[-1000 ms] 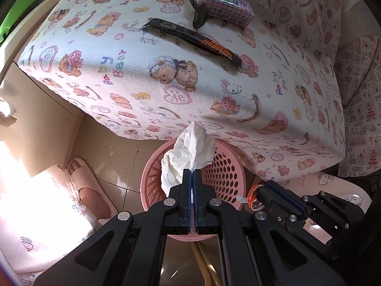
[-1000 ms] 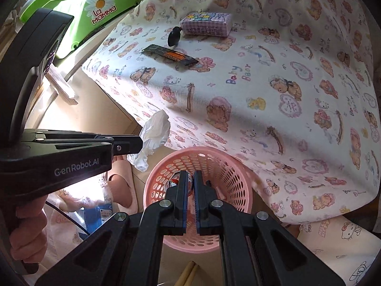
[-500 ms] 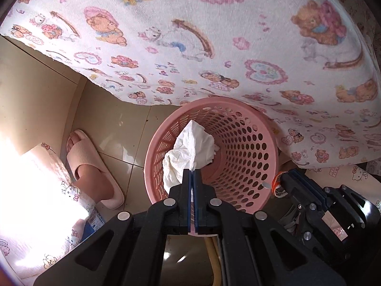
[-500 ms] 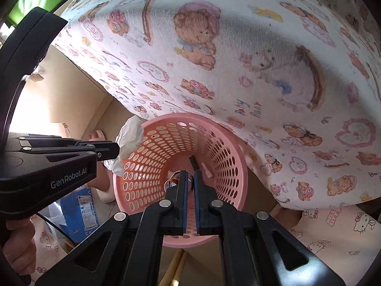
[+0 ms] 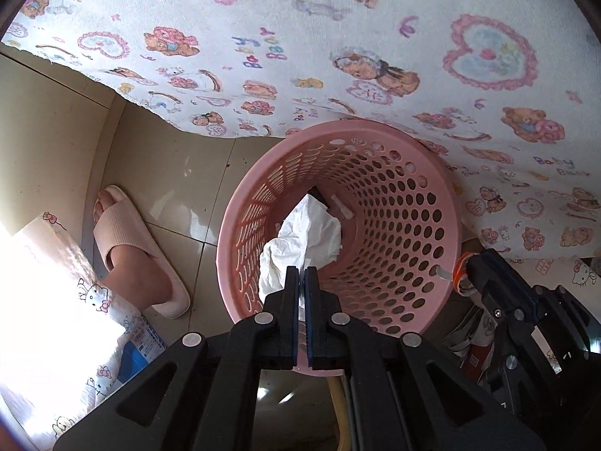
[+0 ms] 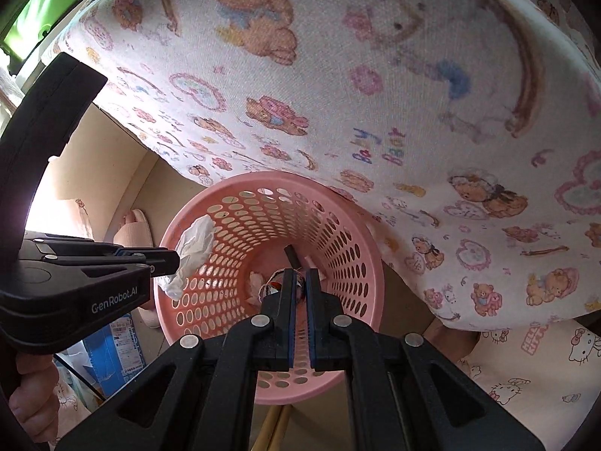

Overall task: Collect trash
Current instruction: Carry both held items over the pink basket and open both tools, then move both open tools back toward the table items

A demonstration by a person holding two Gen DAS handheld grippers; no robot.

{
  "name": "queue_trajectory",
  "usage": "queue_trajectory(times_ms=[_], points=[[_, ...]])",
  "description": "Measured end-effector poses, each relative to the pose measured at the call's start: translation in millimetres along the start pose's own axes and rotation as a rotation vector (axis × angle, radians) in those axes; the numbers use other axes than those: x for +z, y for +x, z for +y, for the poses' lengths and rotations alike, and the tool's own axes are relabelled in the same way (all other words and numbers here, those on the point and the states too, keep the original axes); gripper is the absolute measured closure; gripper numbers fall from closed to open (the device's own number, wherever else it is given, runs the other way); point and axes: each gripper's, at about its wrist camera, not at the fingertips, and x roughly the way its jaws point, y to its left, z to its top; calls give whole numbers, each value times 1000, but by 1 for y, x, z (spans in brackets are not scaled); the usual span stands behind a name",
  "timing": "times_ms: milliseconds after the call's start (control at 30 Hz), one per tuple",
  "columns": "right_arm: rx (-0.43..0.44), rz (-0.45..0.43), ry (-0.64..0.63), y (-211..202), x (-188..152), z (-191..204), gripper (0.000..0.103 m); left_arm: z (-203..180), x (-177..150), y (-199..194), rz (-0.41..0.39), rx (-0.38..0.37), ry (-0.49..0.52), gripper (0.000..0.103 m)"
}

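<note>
My left gripper (image 5: 301, 276) is shut on a crumpled white tissue (image 5: 300, 240) and holds it over the mouth of a pink perforated trash basket (image 5: 443, 225). The tissue also shows in the right wrist view (image 6: 193, 250), at the basket's left rim (image 6: 188, 206), pinched by the left gripper (image 6: 176, 259). My right gripper (image 6: 300, 282) is shut on a small crumpled wrapper (image 6: 274, 287) with orange and dark marks, over the basket's inside. Dark and pale bits of trash (image 6: 295, 255) lie at the basket's bottom.
A table under a teddy-bear cloth (image 5: 338, 56) overhangs the basket's far side. A foot in a pink slipper (image 5: 131, 251) stands on the tiled floor at the left. A blue box (image 6: 112, 349) sits low at the left. The right gripper's body (image 5: 526, 315) is beside the basket.
Both grippers have dropped from above the tabletop toward the basket. The tissue now hangs over the basket's mouth and the right gripper's wrapper is over its inside.
</note>
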Motion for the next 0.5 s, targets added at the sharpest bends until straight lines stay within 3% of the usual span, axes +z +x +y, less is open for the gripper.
queue_trajectory(times_ms=[167, 233, 367, 500], points=[[-7, 0, -15, 0, -3, 5, 97, 3, 1, 1, 3, -1, -9, 102], [-5, 6, -24, -1, -3, 7, 97, 4, 0, -2, -4, 0, -8, 95], [-4, 20, -14, 0, -2, 5, 93, 5, 1, -7, -15, 1, -15, 90], [17, 17, 32, -3, 0, -3, 85, 7, 1, -20, -54, -3, -25, 71]])
